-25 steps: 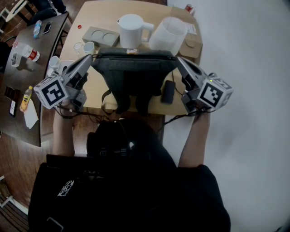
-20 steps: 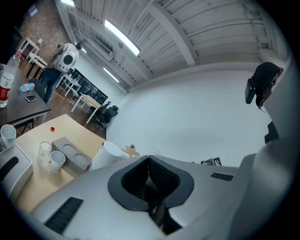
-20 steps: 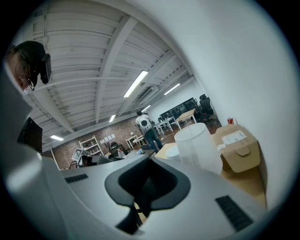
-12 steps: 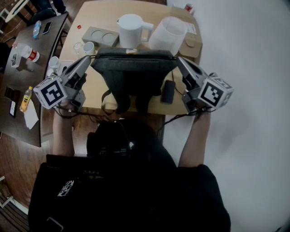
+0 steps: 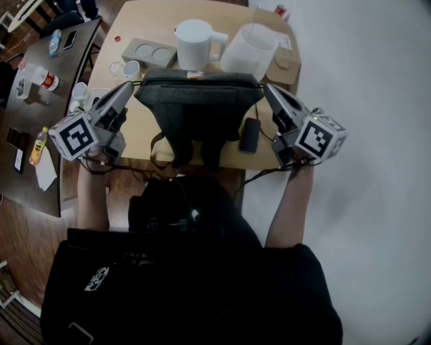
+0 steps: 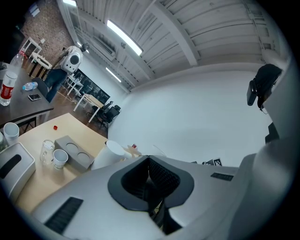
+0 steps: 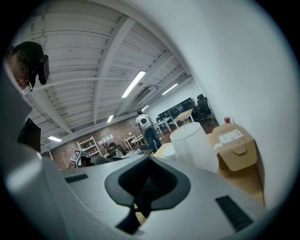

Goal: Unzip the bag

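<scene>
1. The dark grey bag (image 5: 199,111) lies mid-way on the wooden surface (image 5: 151,20), its straps hanging over the near edge; a white jug (image 5: 195,42) and a translucent container (image 5: 250,50) stand just behind it; its top seam looks shut, and the pull is too small to make out.
2. Left claw (image 5: 133,85): jaws pressed together, nothing between them; tip just beside the bag's upper left corner.
3. Right claw (image 5: 267,88): jaws likewise together and empty; tip just beside the upper right corner.
4. Change: none; claws and bag sit exactly as a second ago.
5. Judgement: unzipping not begun; one claw must open to take the pull while the other steadies the bag.
</scene>
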The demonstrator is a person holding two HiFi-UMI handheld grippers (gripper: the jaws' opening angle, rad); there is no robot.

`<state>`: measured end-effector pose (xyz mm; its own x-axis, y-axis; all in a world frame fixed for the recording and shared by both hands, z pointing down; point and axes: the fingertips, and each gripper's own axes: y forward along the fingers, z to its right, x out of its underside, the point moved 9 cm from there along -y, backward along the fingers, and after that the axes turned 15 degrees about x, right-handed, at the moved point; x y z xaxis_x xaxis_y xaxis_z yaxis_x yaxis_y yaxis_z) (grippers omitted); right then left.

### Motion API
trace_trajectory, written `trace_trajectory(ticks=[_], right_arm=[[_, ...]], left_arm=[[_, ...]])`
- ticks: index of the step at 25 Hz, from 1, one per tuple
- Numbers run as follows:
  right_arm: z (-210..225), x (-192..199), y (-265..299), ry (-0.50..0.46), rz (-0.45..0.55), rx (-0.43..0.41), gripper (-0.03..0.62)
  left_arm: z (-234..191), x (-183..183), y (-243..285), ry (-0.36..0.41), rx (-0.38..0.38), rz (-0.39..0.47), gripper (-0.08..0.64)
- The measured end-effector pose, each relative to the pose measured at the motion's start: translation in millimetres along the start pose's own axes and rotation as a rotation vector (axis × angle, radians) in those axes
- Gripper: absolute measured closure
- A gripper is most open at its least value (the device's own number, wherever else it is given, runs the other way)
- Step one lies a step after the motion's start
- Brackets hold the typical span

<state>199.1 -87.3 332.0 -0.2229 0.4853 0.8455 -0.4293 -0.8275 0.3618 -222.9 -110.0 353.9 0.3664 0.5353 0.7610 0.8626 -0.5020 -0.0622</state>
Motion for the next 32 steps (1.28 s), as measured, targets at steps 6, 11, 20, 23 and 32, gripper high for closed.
trace_trajectory(ticks=[6, 11, 20, 23, 32], right_arm=[[2.5, -0.3, -0.3, 0.003, -0.004, 0.002, 0.580], [6.5, 0.8, -0.5, 0.010, -0.010, 0.009, 0.580], [13.3, 4.3, -0.5, 0.024, -0.014, 0.009, 0.580], [14.8, 4.7, -0.3, 0.024, -0.013, 0.011, 0.580], [23.9, 9.1, 0.8, 0.046, -0.014, 0.016, 0.580]], left_arm=[[-1.6, 1.5, -1.9, -0.012, -0.009, 0.005, 0.555], [-2.8, 2.4, -4.1, -0.014, -0.018, 0.005, 0.555], [-7.7, 6.5, -8.7, -0.024, -0.034, 0.015, 0.555], [-9.4, 8.5, -9.5, -0.031, -0.035, 0.020, 0.555], [-15.4, 10.7, -13.0, -0.046, -0.044, 0.028, 0.555]])
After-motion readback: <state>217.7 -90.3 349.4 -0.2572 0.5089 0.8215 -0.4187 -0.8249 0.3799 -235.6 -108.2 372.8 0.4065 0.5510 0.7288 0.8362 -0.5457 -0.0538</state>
